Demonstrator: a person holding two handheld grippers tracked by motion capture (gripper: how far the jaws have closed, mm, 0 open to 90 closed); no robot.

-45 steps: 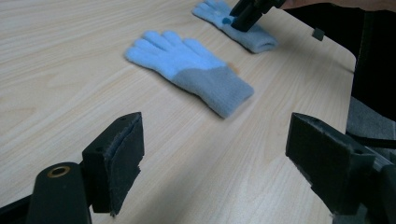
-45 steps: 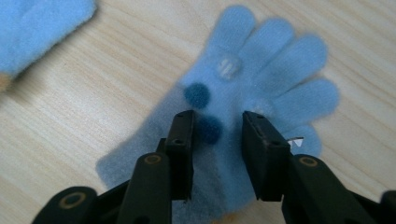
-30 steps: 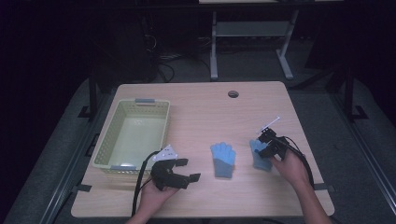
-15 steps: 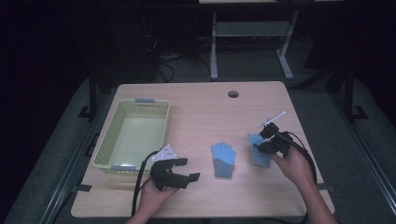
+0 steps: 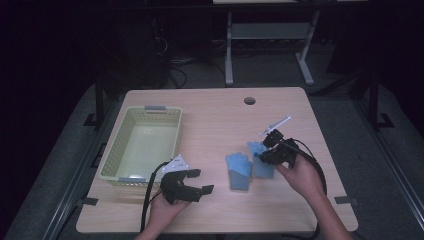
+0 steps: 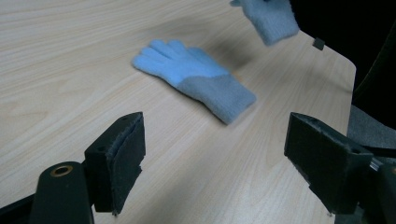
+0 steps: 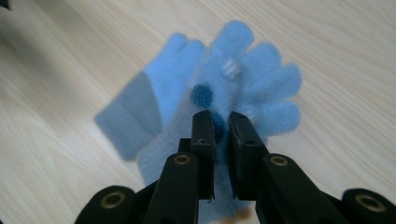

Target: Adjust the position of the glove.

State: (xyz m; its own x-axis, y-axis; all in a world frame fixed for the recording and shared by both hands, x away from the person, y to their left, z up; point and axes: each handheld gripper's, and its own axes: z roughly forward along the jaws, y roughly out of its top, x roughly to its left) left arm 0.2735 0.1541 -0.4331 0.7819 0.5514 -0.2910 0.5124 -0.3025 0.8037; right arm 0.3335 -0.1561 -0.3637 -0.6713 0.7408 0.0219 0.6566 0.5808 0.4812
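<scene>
A light blue glove (image 5: 238, 171) lies flat on the wooden table (image 5: 215, 120), seen from the left gripper view as glove (image 6: 196, 77) with its grey cuff toward the near right. A second blue glove (image 5: 263, 167) with dark dots hangs lifted in my right gripper (image 5: 266, 154), whose jaws are shut on its palm. In the right gripper view the held glove (image 7: 252, 93) partly covers the flat glove (image 7: 154, 93) below the gripper (image 7: 222, 126). My left gripper (image 5: 200, 181) rests near the front edge, wide open and holding nothing; its gap (image 6: 222, 163) faces the flat glove.
A pale green mesh basket (image 5: 116, 150) stands at the table's left, close behind the left gripper. A cable hole (image 5: 249, 100) sits near the far edge. A metal frame (image 5: 229, 45) stands on the dark floor beyond the table.
My right gripper has carried the held glove leftward, so it now overlaps the edge of the flat glove. The left gripper has stayed put.
</scene>
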